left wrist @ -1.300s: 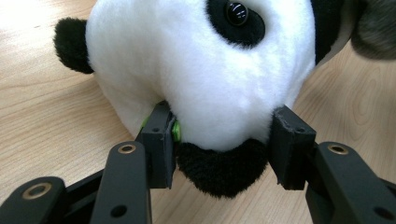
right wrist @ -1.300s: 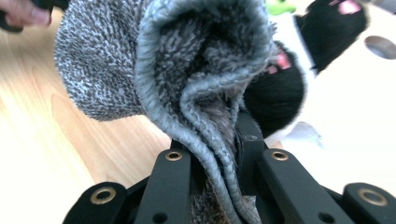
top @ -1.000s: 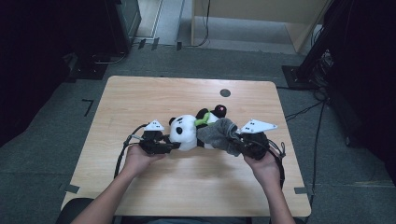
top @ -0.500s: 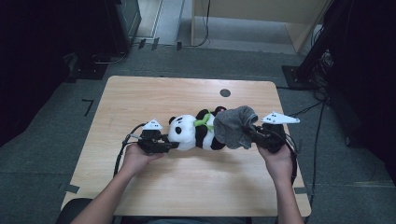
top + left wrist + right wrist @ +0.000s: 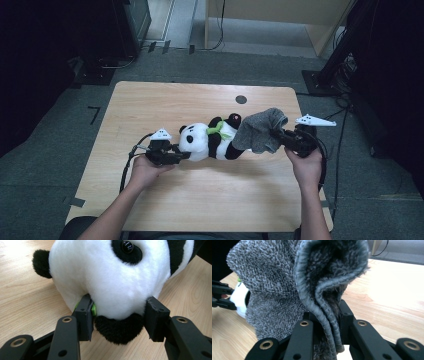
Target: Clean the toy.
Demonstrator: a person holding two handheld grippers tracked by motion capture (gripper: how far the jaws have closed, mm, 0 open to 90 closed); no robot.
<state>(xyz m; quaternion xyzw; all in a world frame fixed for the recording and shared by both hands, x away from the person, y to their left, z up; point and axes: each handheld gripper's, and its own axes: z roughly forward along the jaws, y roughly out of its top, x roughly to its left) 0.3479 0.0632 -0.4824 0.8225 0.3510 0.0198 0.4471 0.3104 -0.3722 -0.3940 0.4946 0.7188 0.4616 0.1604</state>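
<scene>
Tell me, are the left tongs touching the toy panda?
Touching: in the left gripper view, both pads of the left tongs press into the panda's plush head.

Black jaws, brass rivets, trailing black cables.

It looked like a lab or recording room. A plain wooden table [image 5: 165, 105] stood alone on grey carpet [image 5: 50, 165], tape marks [image 5: 93, 114] beyond its left edge. Black equipment stands [image 5: 345, 55] and loose cables [image 5: 220, 25] lay past its far corners, beside a wooden cabinet [image 5: 280, 25].
</scene>
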